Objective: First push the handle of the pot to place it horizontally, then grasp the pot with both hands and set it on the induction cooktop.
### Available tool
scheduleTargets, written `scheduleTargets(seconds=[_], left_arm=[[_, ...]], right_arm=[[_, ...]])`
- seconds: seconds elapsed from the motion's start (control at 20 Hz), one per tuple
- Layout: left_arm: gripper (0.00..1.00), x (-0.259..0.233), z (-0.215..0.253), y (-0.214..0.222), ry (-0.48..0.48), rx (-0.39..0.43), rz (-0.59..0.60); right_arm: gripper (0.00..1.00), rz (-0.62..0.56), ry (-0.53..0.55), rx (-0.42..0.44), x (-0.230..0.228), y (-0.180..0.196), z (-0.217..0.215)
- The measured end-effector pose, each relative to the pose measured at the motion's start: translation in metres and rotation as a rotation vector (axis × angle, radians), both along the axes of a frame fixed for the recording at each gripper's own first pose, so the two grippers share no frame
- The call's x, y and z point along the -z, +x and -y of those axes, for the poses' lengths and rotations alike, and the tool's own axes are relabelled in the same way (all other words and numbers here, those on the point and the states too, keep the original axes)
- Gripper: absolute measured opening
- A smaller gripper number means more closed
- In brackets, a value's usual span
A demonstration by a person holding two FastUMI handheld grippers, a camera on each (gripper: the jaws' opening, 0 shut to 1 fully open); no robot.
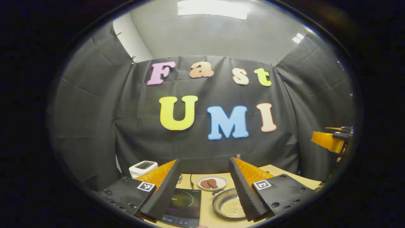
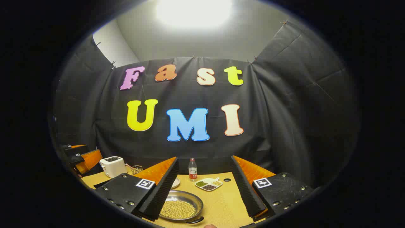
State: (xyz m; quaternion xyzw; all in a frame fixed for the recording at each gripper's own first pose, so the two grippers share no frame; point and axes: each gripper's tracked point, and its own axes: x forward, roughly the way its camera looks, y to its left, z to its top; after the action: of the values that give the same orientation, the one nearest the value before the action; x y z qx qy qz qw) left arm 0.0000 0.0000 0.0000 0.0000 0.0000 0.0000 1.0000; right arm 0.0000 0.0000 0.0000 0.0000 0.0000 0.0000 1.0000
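Note:
The pot [image 1: 229, 205] is a shallow steel pan holding small yellow beans, and it rests on the wooden table [image 1: 207, 215]. A dark handle [image 1: 218, 191] sticks out at its far-left rim. In the right gripper view the pot [image 2: 180, 207] lies low and left of centre, with a dark handle [image 2: 194, 220] at its near-right rim. The black induction cooktop [image 1: 185, 202] lies left of the pot. My left gripper [image 1: 205, 164] is open above the table, apart from the pot. My right gripper [image 2: 205, 161] is open too, holding nothing.
A plate of brown meat pieces [image 1: 212, 183] sits behind the pot, with a white toaster [image 1: 143, 167] at the far left. A water bottle [image 2: 192, 169] and a divided dish of beans [image 2: 208, 183] stand at the back. The left gripper [image 2: 82, 158] shows at the left edge.

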Motion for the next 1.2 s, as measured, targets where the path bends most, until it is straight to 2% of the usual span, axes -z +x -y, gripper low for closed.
scheduleTargets(seconds=[0.15,0.25,0.55,0.9,1.0,1.15,1.2], left_arm=[[0.94,-0.006,-0.005,-0.003,0.011,-0.004,0.014],[1.0,-0.005,-0.007,-0.005,0.018,-0.009,0.012],[1.0,0.015,-0.011,-0.012,0.023,-0.015,-0.041],[1.0,0.017,-0.007,-0.012,0.019,-0.007,-0.051],[0.94,0.013,-0.006,-0.011,0.02,-0.008,-0.044],[0.94,0.011,-0.005,-0.009,0.02,-0.009,-0.033],[0.97,0.009,-0.005,-0.008,0.017,-0.009,-0.031]], right_arm=[[0.98,0.006,-0.007,-0.005,0.001,-0.002,0.0],[0.98,0.004,-0.009,-0.008,0.004,-0.004,0.0],[0.98,-0.023,0.017,-0.019,0.018,-0.006,-0.001],[0.98,-0.032,0.025,-0.034,0.023,-0.002,-0.007],[0.98,-0.037,0.026,-0.042,0.025,-0.002,-0.009],[0.98,-0.052,0.018,-0.053,0.028,0.0,-0.011],[0.98,-0.056,0.015,-0.055,0.028,0.002,-0.012]])
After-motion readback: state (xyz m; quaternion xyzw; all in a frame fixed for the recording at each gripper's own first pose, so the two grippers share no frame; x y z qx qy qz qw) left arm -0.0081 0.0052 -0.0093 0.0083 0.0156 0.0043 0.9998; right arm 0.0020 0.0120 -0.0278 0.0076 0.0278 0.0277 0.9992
